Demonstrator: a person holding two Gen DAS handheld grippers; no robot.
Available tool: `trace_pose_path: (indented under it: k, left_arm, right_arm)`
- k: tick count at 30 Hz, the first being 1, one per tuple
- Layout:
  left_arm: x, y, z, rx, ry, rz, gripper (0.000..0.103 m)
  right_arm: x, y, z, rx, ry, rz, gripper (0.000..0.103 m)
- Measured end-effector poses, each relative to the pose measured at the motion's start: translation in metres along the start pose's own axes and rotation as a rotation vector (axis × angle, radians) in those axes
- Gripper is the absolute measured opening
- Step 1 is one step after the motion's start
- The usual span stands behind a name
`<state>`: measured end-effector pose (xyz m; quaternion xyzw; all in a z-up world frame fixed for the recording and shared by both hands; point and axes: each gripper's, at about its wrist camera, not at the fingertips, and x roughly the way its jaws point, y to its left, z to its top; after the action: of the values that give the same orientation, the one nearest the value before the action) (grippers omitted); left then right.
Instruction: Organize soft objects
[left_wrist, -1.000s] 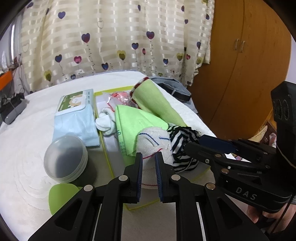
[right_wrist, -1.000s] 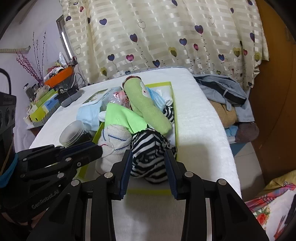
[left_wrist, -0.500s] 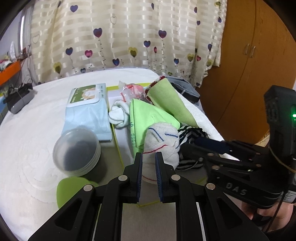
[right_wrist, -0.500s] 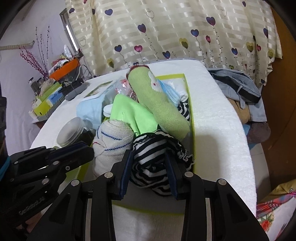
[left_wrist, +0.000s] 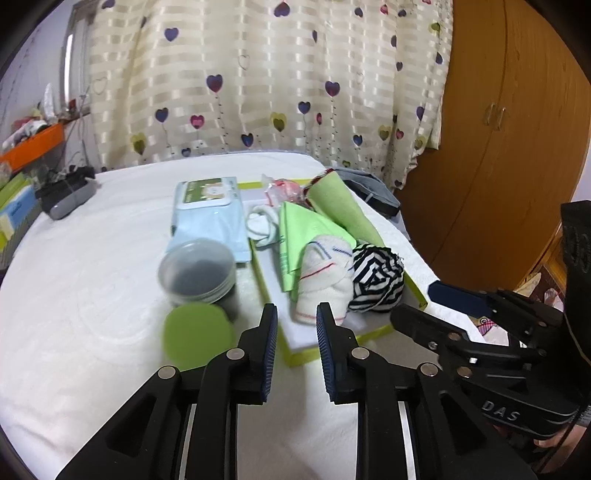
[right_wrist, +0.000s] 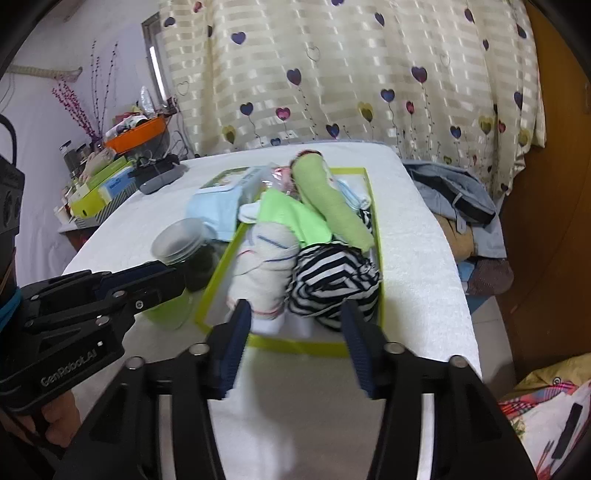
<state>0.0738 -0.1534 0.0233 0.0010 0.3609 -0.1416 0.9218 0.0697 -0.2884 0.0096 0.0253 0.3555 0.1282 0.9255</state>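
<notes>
A green-rimmed tray (left_wrist: 369, 334) (right_wrist: 291, 345) holds a white sock with red and blue lines (left_wrist: 325, 277) (right_wrist: 264, 273), a black-and-white striped cloth (left_wrist: 376, 277) (right_wrist: 332, 278), green cloths (left_wrist: 295, 229) (right_wrist: 332, 206) and a small white sock (left_wrist: 262, 225). My left gripper (left_wrist: 295, 325) is open and empty, just in front of the white sock. My right gripper (right_wrist: 295, 317) is open and empty, in front of the striped cloth at the tray's near edge. Each gripper shows in the other's view: the right (left_wrist: 417, 306), the left (right_wrist: 173, 278).
A wipes pack (left_wrist: 208, 210) lies left of the tray. A clear-lidded dark jar (left_wrist: 197, 273) and a green lid (left_wrist: 199, 334) stand near the left gripper. A grey device (left_wrist: 68, 192) lies at the bed's left. Clothes (right_wrist: 454, 195) and a wardrobe (left_wrist: 517, 147) are on the right.
Both grippers have opened and pulled back from the tray. The white sock and the striped cloth, held before, now rest in the tray.
</notes>
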Motion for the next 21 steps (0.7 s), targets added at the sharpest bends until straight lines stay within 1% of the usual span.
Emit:
trace_pose_path:
  k: [5,7,15,17,19,21]
  left_arm:
    - [-0.020,0.009,-0.008,0.007,-0.026,0.018,0.026]
    - [-0.027,0.010,-0.013,0.013,-0.037,0.024,0.032]
    - [-0.043,0.017,-0.031,0.005,-0.034,0.032,0.033]
    - [-0.046,0.019,-0.035,-0.003,-0.029,0.028,0.035]
    - [-0.051,0.019,-0.038,-0.007,-0.034,0.022,0.040]
    - [-0.055,0.020,-0.040,-0.007,-0.041,0.028,0.041]
  right_arm:
    - [-0.017,0.017,-0.008,-0.011,-0.026,-0.017,0.054]
    - [-0.022,0.023,-0.013,-0.013,-0.032,-0.027,0.054]
    - [-0.034,0.042,-0.027,-0.019,-0.034,-0.044,0.054]
    - [-0.037,0.046,-0.030,-0.019,-0.037,-0.047,0.054]
    - [-0.041,0.049,-0.032,-0.022,-0.040,-0.049,0.054]
    - [-0.045,0.051,-0.033,-0.025,-0.045,-0.048,0.054]
